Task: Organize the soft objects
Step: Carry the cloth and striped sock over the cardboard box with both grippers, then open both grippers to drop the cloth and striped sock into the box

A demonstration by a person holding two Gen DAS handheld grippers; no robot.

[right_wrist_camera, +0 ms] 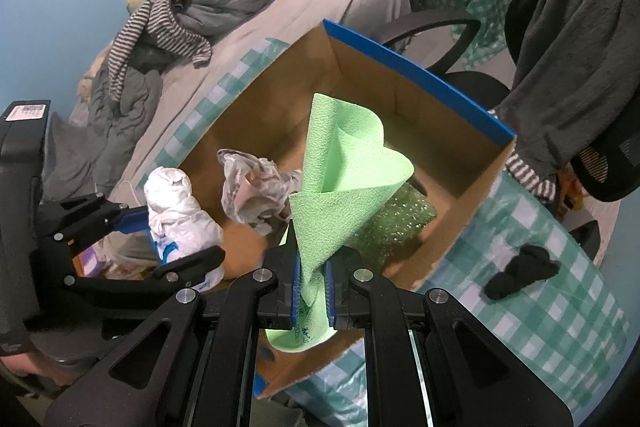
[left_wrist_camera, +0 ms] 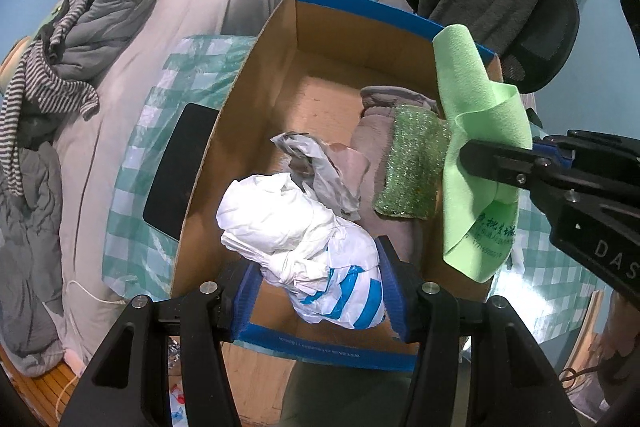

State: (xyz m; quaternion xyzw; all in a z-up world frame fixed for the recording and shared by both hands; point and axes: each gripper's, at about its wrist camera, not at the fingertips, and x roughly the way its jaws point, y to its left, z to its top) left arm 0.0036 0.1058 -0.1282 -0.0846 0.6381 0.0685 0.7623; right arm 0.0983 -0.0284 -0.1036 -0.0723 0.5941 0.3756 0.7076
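My left gripper (left_wrist_camera: 318,291) points down over the near end of an open cardboard box (left_wrist_camera: 264,67) with a blue rim, its blue pads pressed on a crumpled white plastic bag with blue stripes (left_wrist_camera: 316,247). My right gripper (right_wrist_camera: 313,287) is shut on a light green cloth (right_wrist_camera: 344,187), which stands up folded above the box (right_wrist_camera: 400,99). In the left wrist view the green cloth (left_wrist_camera: 480,131) hangs over the box's right side. Inside the box lie a grey crumpled bag (left_wrist_camera: 320,167), a sparkly green cloth (left_wrist_camera: 412,163) and a grey-pink fabric (left_wrist_camera: 384,99).
The box sits on a green checked sheet (right_wrist_camera: 560,287) beside a bed with grey and striped clothes (right_wrist_camera: 180,19). A black sock (right_wrist_camera: 520,271) lies on the sheet to the right. An office chair with a grey towel (right_wrist_camera: 572,47) stands behind the box. A black tablet (left_wrist_camera: 180,167) lies left of the box.
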